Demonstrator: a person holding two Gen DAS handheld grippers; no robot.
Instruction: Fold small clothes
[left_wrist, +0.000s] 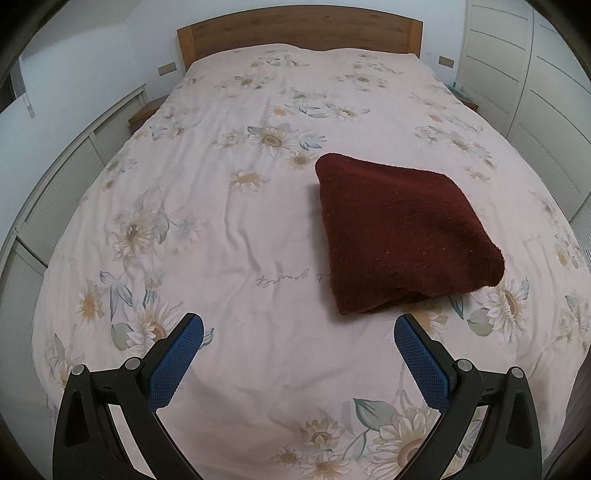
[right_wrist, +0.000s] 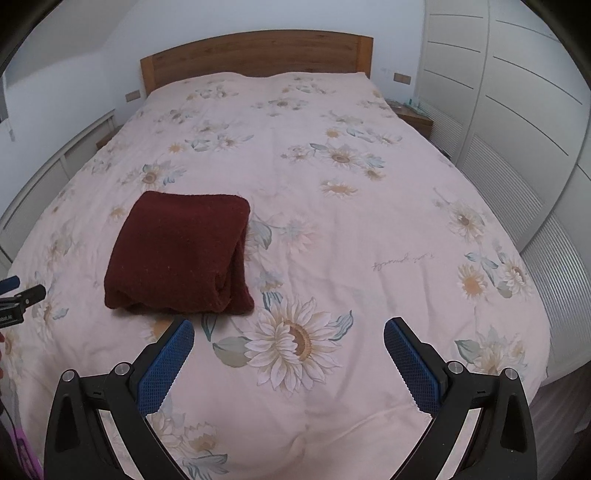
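A dark red knitted garment (left_wrist: 402, 232) lies folded into a thick square on the bed. In the left wrist view it sits ahead and to the right of my left gripper (left_wrist: 298, 328), which is open and empty above the bedcover. In the right wrist view the garment (right_wrist: 177, 251) lies ahead and to the left of my right gripper (right_wrist: 289, 330), which is open and empty. Neither gripper touches the garment. Part of the left gripper (right_wrist: 14, 291) shows at the left edge of the right wrist view.
The bed has a pale pink sunflower-print cover (left_wrist: 221, 206) and a wooden headboard (left_wrist: 299, 35). White wardrobe doors (right_wrist: 517, 122) stand along the right side. A low white cabinet (left_wrist: 55, 192) runs along the left. A small nightstand (right_wrist: 413, 114) sits by the headboard.
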